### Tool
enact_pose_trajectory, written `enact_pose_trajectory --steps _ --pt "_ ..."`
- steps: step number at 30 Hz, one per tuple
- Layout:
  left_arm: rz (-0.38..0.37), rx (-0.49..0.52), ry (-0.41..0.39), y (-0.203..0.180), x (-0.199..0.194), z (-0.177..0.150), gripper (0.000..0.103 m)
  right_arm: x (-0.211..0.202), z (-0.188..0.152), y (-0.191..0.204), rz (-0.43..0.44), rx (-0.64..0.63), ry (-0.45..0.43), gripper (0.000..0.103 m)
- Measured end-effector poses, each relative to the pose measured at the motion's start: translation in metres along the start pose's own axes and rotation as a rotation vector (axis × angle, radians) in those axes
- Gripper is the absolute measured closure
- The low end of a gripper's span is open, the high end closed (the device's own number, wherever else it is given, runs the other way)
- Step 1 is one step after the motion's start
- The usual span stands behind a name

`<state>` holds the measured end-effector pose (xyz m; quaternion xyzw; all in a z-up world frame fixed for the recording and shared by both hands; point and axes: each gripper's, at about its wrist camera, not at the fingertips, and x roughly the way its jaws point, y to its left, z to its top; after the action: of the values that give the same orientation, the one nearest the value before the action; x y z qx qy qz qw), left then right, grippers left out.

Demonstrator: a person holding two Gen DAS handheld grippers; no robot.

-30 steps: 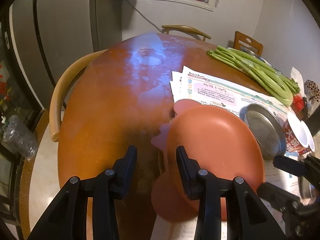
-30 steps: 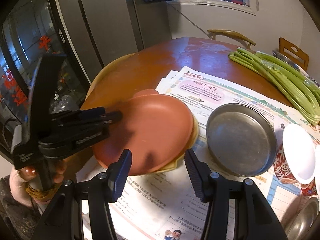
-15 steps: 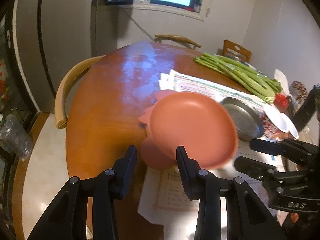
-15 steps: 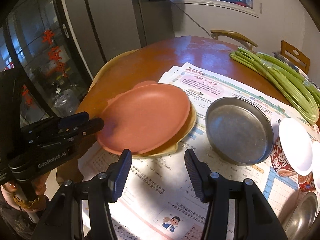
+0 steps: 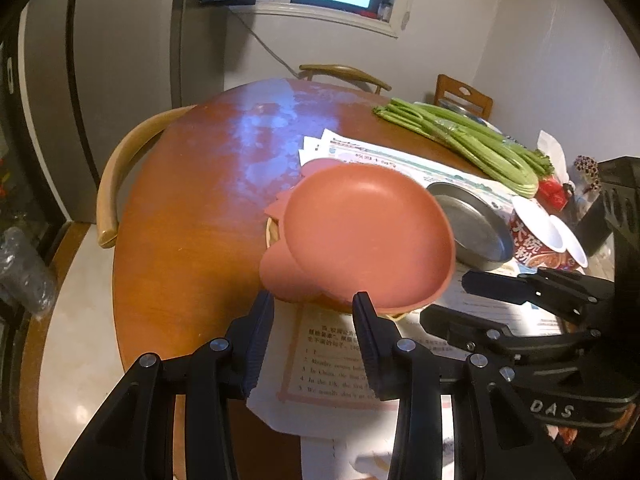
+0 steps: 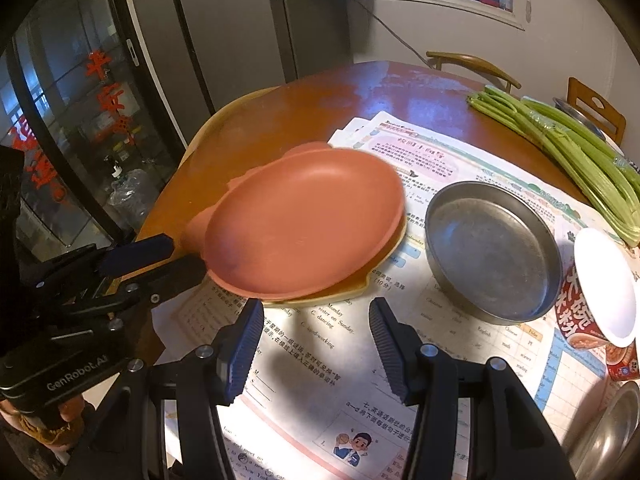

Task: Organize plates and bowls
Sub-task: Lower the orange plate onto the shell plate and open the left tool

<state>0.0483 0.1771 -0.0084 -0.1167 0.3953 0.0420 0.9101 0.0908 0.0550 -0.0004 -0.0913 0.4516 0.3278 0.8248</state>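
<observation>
A smooth, matte terracotta-pink plate [image 6: 304,220], round and shallow with ear-like lobes at its rim, sat on top of a pale yellow plate [image 6: 356,290] of which only a thin edge showed, the stack resting partly on printed paper sheets [image 6: 460,356] and partly on the glossy round wooden table [image 5: 192,216]. Just beside it on the paper stood a dull, scuffed metal pan [image 6: 492,248], round with low straight walls and nothing inside. Beyond that stood a paper instant-noodle cup [image 6: 592,304] with a white lid, and a long bundle of green celery [image 5: 472,140] lay across the far side of the table. The left gripper [image 5: 314,300] hovered at the near edge of the pink plate, its ribbed black jaws parted with a clear gap and nothing between them. The right gripper [image 6: 316,308] hung over the paper just short of the stacked plates, its jaws also apart, holding and touching nothing.
</observation>
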Motion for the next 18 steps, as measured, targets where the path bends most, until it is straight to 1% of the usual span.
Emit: enact_pose_trajectory --steps 5,8,18 --pt "0.024 -0.002 0.013 0.000 0.010 0.003 0.061 0.003 0.000 0.000 -0.001 0.001 0.002 0.047" --pt "0.019 -0.016 0.022 0.002 0.013 0.004 0.061 0.005 0.000 -0.001 0.001 0.002 0.007 0.047" --pt "0.004 -0.022 -0.016 -0.003 -0.004 0.008 0.061 -0.011 -0.001 -0.004 -0.012 0.014 -0.035 0.047"
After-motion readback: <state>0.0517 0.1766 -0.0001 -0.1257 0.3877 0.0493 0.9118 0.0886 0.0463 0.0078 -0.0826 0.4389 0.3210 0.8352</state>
